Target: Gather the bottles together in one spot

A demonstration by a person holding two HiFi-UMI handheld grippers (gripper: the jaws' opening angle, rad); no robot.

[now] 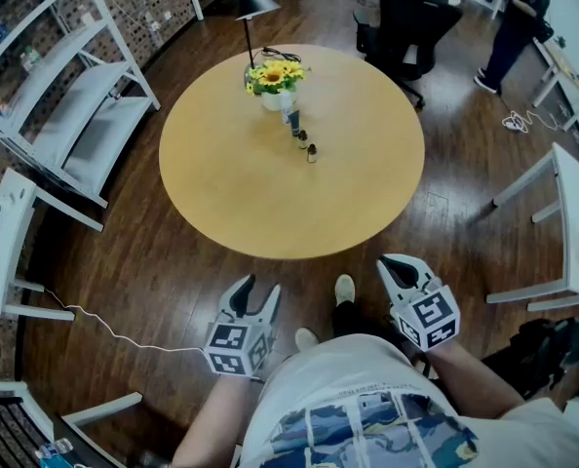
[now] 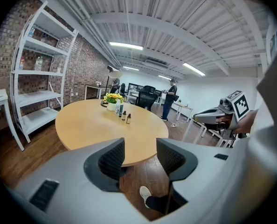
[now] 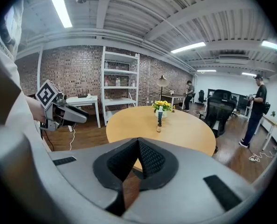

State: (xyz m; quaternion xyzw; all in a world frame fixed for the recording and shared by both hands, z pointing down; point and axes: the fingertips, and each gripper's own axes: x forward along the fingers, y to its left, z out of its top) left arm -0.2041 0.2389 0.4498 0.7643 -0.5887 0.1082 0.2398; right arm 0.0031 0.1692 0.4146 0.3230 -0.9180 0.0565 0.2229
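Three bottles stand in a short row on the round wooden table [image 1: 231,183], right beside a pot of yellow flowers [image 1: 273,78]: a taller clear one with a dark cap [image 1: 291,117] and two small brown ones [image 1: 302,139] [image 1: 312,153]. The row also shows far off as bottles [image 2: 124,115] in the left gripper view and bottles [image 3: 159,123] in the right gripper view. Both grippers hang over the floor, short of the table's near edge. My left gripper [image 1: 257,292] is open with nothing between its jaws. My right gripper [image 1: 397,267] is shut on nothing.
A black lamp [image 1: 248,3] stands behind the flowers. White shelving [image 1: 70,96] lines the left wall, white side tables [image 1: 7,232] [image 1: 572,213] flank the floor, and an office chair [image 1: 413,22] sits behind the table. A person [image 1: 517,22] stands at the back right. A cable [image 1: 104,330] crosses the floor.
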